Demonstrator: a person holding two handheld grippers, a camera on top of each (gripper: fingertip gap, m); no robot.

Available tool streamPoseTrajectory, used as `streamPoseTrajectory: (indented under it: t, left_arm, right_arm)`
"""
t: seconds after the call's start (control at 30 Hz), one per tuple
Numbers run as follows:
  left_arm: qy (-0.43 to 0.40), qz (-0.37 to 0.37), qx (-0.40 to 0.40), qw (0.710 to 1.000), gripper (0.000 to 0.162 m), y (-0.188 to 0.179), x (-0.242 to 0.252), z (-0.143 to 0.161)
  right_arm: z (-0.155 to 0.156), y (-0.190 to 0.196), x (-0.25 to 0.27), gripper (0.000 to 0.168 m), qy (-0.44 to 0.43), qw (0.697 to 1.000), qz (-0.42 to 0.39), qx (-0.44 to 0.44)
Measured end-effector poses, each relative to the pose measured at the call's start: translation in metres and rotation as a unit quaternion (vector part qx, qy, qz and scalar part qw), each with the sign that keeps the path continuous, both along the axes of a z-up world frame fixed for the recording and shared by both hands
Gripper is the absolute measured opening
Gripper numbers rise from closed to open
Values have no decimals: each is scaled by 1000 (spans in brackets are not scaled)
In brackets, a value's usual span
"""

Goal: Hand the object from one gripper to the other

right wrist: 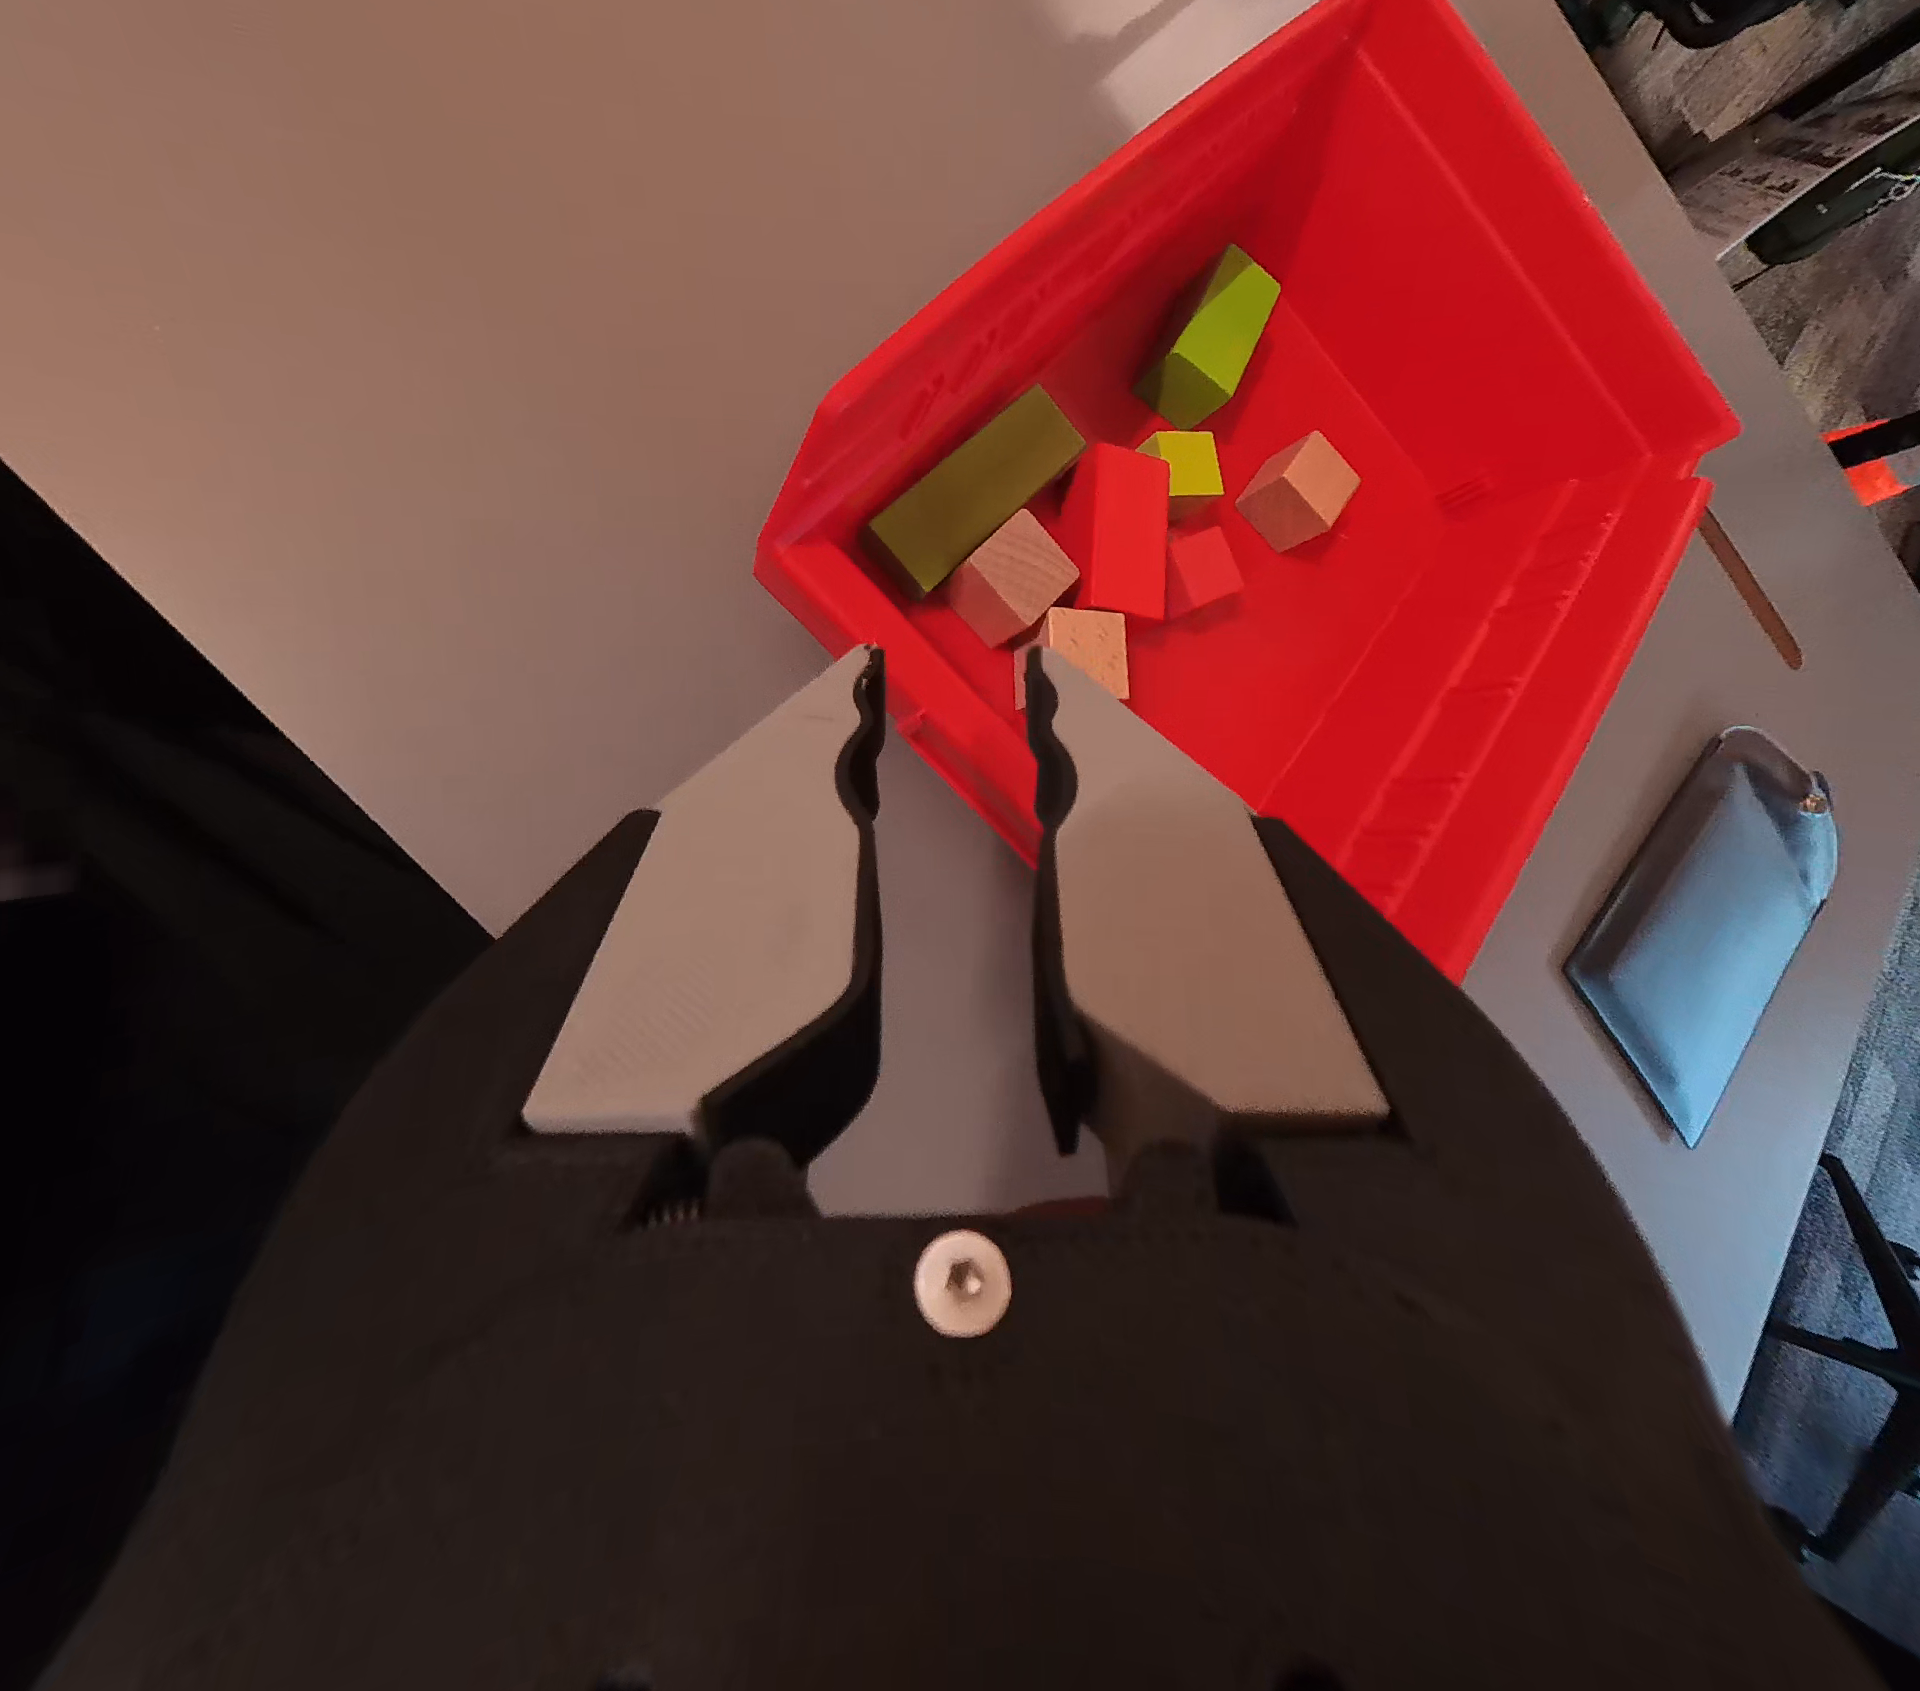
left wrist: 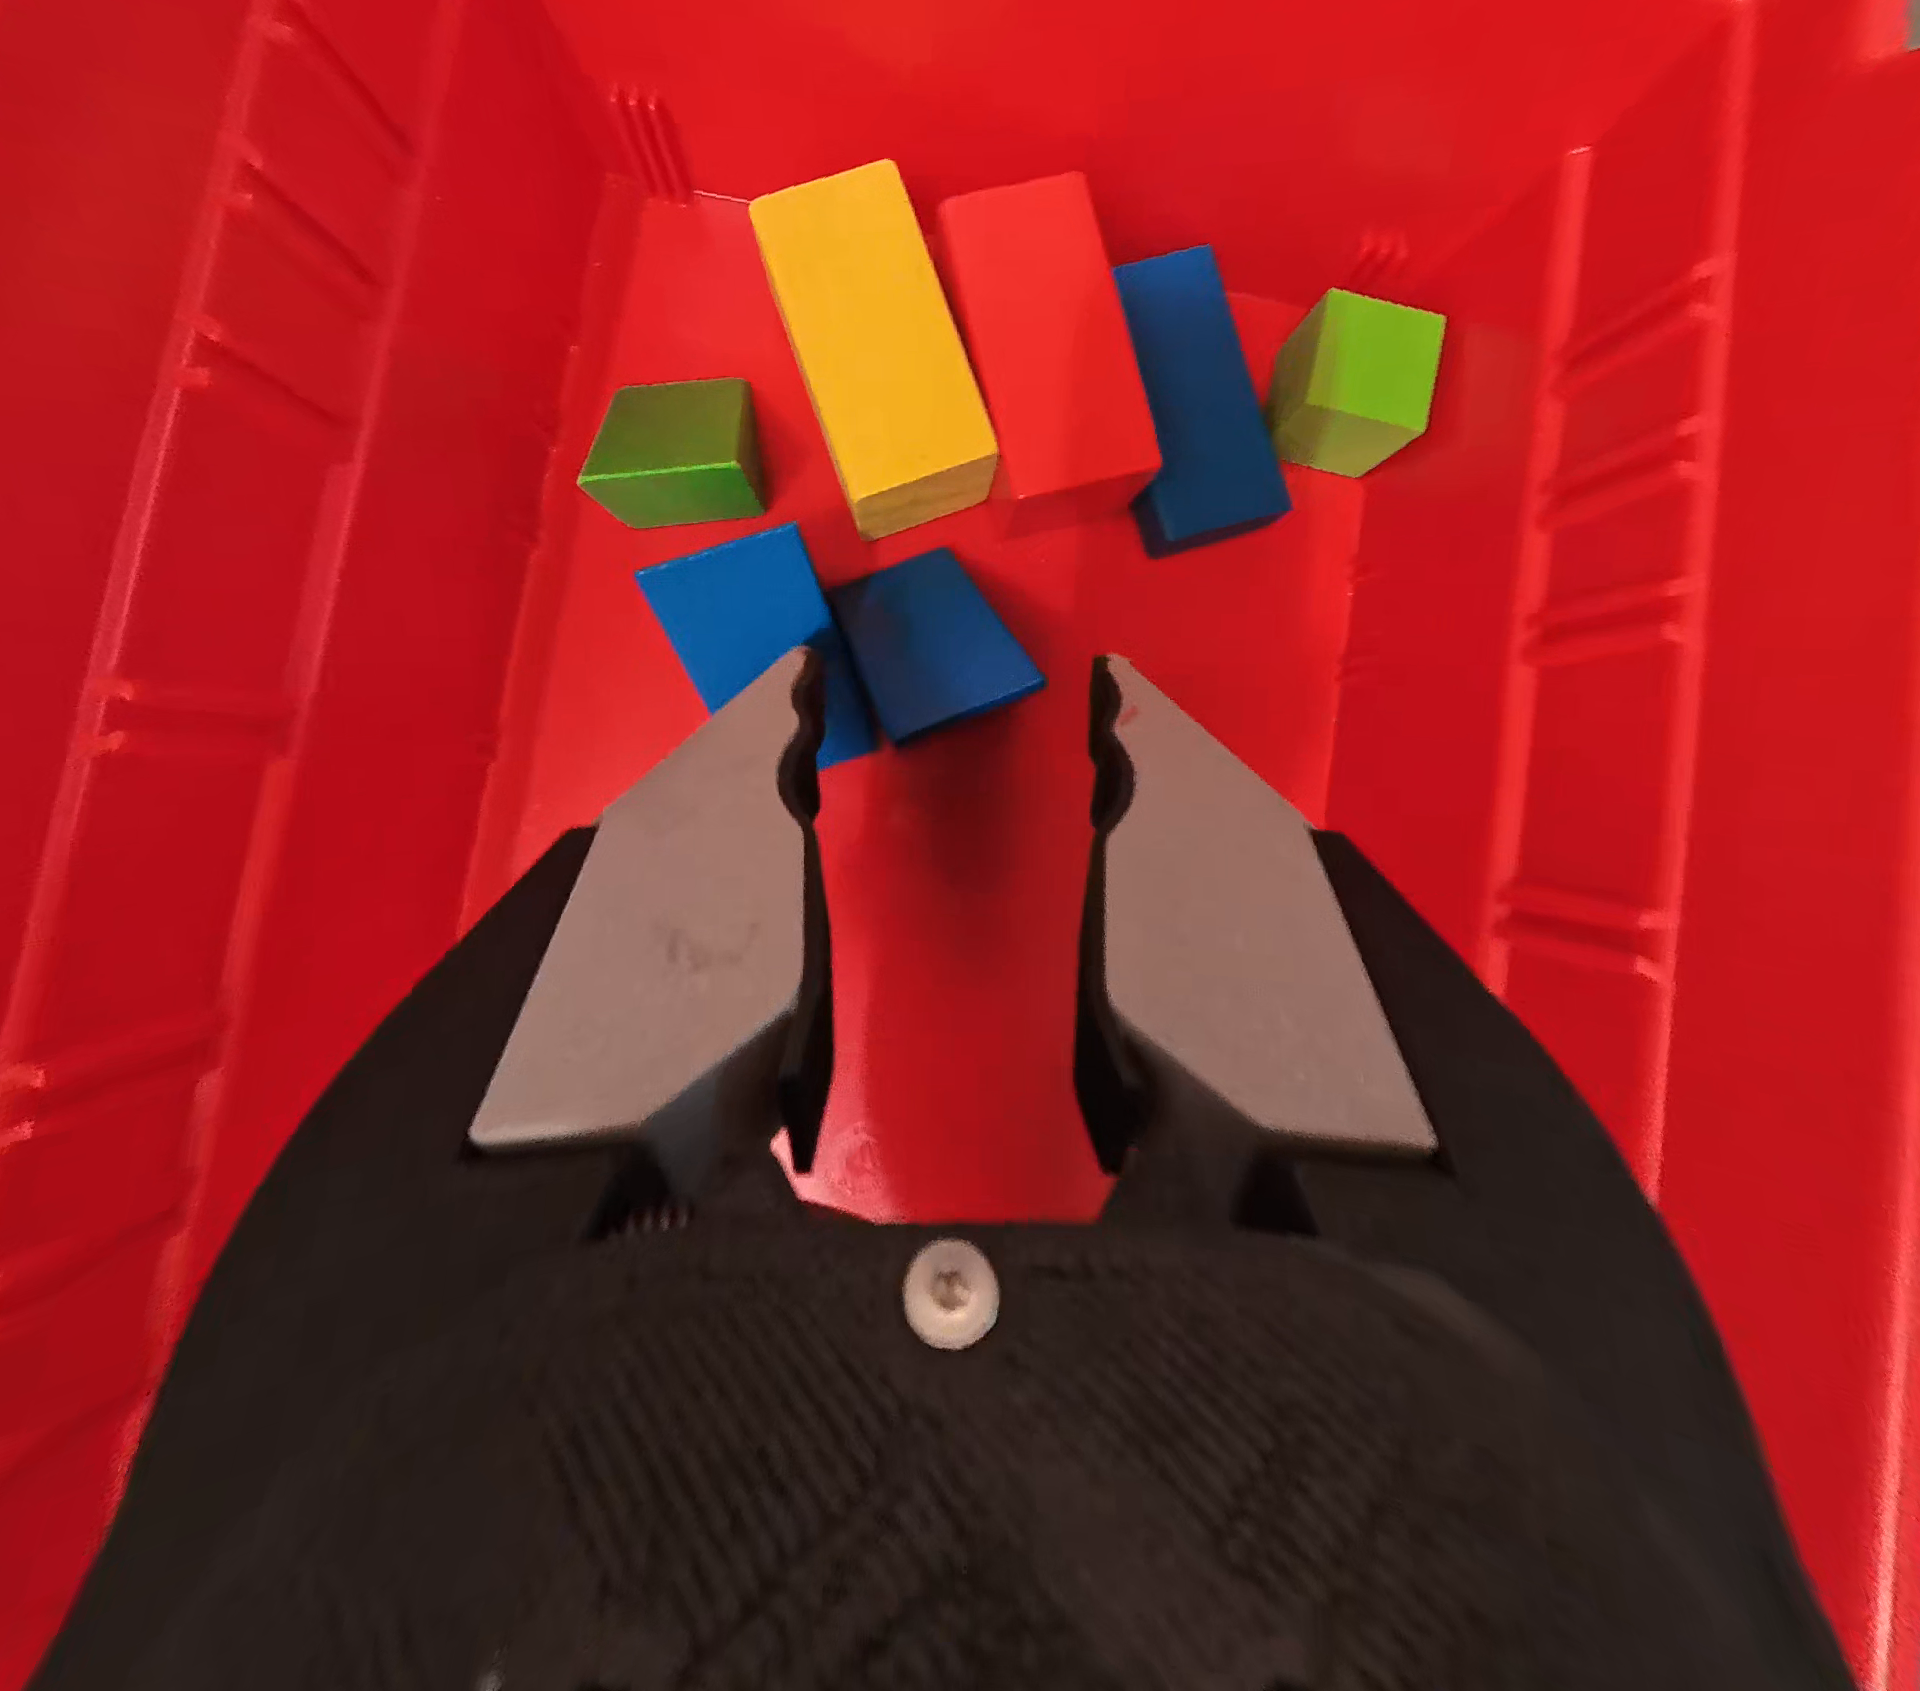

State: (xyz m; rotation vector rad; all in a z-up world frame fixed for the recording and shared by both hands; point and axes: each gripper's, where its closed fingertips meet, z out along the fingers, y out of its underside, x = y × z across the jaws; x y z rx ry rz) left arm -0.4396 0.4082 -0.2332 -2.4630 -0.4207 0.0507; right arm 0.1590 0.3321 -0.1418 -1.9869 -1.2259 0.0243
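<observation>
In the left wrist view my left gripper [left wrist: 958,673] is open and empty, held low inside a red bin [left wrist: 312,498]. Several wooden blocks lie on the bin floor. A dark blue block [left wrist: 925,633] lies just ahead between the fingertips, touching a lighter blue block [left wrist: 732,607] by the left fingertip. Farther off lie a yellow block [left wrist: 868,342], a red block [left wrist: 1044,337], a long blue block [left wrist: 1200,394] and two green cubes [left wrist: 675,452] [left wrist: 1356,384]. In the right wrist view my right gripper [right wrist: 954,659] is open and empty above a grey table [right wrist: 468,187].
A second red bin [right wrist: 1455,706] on the grey table holds several blocks: an olive bar [right wrist: 971,488], a light green block [right wrist: 1210,337], a red block [right wrist: 1117,524] and plain wooden cubes [right wrist: 1299,488]. A grey tray [right wrist: 1704,924] lies right. The table edge runs lower left. Some 60 cm of space lies between my two pairs of fingers.
</observation>
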Motion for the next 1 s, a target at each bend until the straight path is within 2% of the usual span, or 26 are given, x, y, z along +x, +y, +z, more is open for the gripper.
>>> streamPoseTrajectory:
  t: [0.37, 0.6, 0.67, 0.9, 1.0]
  left_arm:
    - [-40, 4, -18, 999, 44, 0, 7, -22]
    - [-28, 25, 8, 999, 45, 10, -2, -17]
    - [-35, 24, 6, 999, 39, 11, -1, -19]
    - [3, -4, -3, 1000, 32, 4, -7, -17]
    - [14, -26, 13, 999, 32, -1, -9, -2]
  right_arm:
    - [8, -9, -5, 24, -6, 1000, 7, 17]
    - [6, -16, -13, 24, -13, 1000, 19, 17]
    - [5, -16, -14, 24, -17, 999, 22, 18]
    - [4, -16, -14, 25, -19, 999, 23, 19]
    - [2, -16, -15, 25, -15, 999, 25, 14]
